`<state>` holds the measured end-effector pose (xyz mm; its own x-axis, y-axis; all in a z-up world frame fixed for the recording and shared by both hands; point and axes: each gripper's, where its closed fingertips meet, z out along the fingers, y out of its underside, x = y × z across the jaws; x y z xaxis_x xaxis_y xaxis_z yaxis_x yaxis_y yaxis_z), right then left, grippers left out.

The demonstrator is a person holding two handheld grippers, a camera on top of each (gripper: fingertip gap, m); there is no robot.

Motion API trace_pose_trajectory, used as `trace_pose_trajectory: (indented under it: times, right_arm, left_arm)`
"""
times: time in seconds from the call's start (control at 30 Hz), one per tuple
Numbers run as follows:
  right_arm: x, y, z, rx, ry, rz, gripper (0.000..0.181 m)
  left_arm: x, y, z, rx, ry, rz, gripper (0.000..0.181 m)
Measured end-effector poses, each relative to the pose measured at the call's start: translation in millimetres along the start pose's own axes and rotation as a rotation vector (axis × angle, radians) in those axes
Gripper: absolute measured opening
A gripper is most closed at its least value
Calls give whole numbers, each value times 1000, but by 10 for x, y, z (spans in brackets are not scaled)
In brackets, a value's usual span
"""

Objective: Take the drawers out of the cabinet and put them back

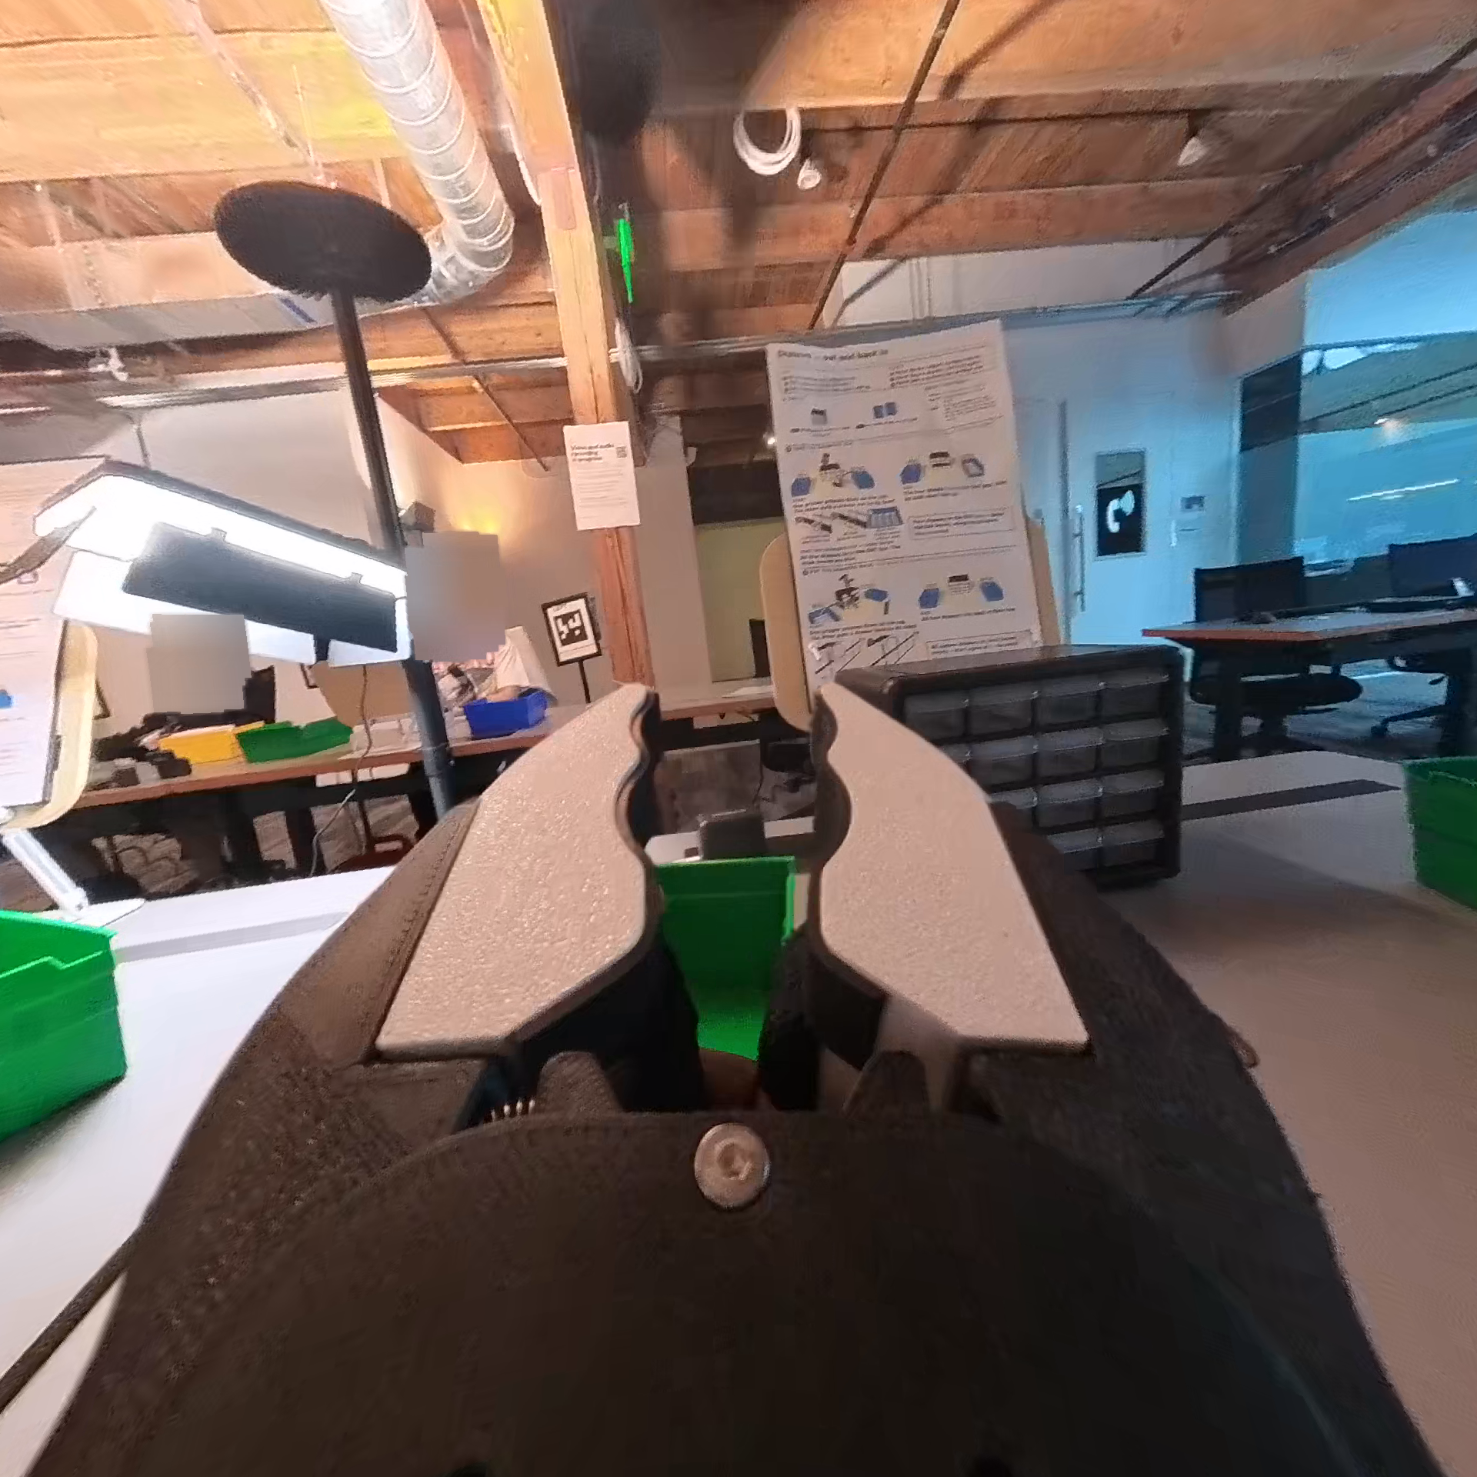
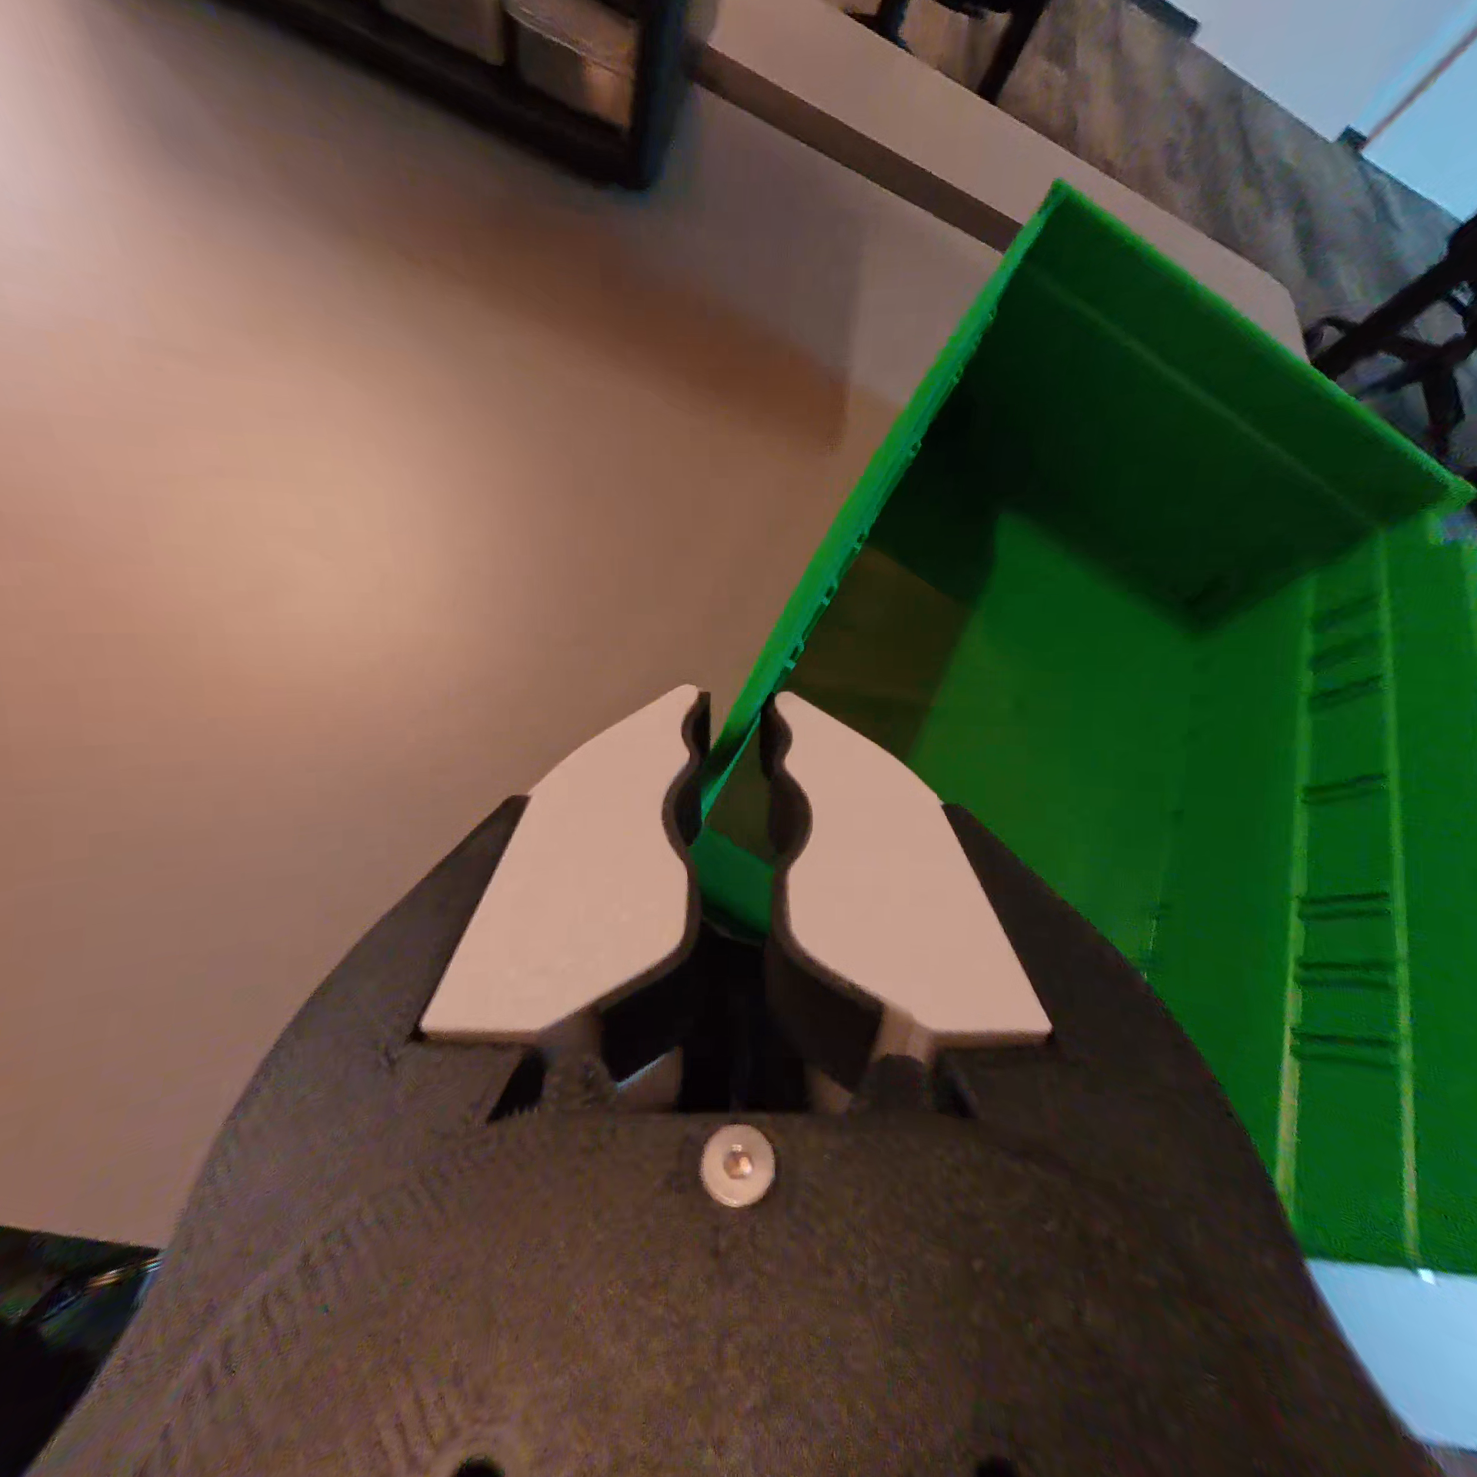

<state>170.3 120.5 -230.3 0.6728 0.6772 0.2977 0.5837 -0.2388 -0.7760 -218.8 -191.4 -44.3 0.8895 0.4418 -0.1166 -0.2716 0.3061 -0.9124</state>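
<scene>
The black cabinet (image 1: 1039, 767) with several small translucent grey drawers stands on the table to the right of my left gripper; its lower corner shows in the right wrist view (image 2: 559, 80). My left gripper (image 1: 734, 735) is open, fingers well apart. Through the gap I see a green bin (image 1: 723, 919) and a small grey box-like thing (image 1: 727, 835) behind it. I cannot tell whether the fingers touch the bin. My right gripper (image 2: 735, 703) is shut on the near corner of the side wall of a large green bin (image 2: 1119, 719), which looks empty inside.
The light table (image 2: 320, 479) has its far edge (image 2: 839, 136) just behind the cabinet. Another green bin (image 1: 48, 1023) sits at the left and one (image 1: 1447, 831) at the right. A poster board (image 1: 895, 495) stands behind the cabinet, and a desk lamp (image 1: 240, 559) at the left.
</scene>
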Motion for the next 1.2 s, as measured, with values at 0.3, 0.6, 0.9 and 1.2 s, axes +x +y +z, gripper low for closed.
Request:
trace_pose_trajectory:
  times: [0.3,0.6,0.9,1.2]
  right_arm:
    - [-669,-274,39,97,-123,-78,17]
    - [-1567,-592,-19,240,-328,-113,23]
    - [-2526,-888,-124,357,-518,-229,29]
    - [-2847,-1014,-489,431,-807,-180,47]
  left_arm:
    - [256,87,92,-30,59,44,34]
    - [602,209,183,-64,150,75,34]
    - [757,266,201,-84,202,71,33]
    - [1383,538,249,-215,415,-27,41]
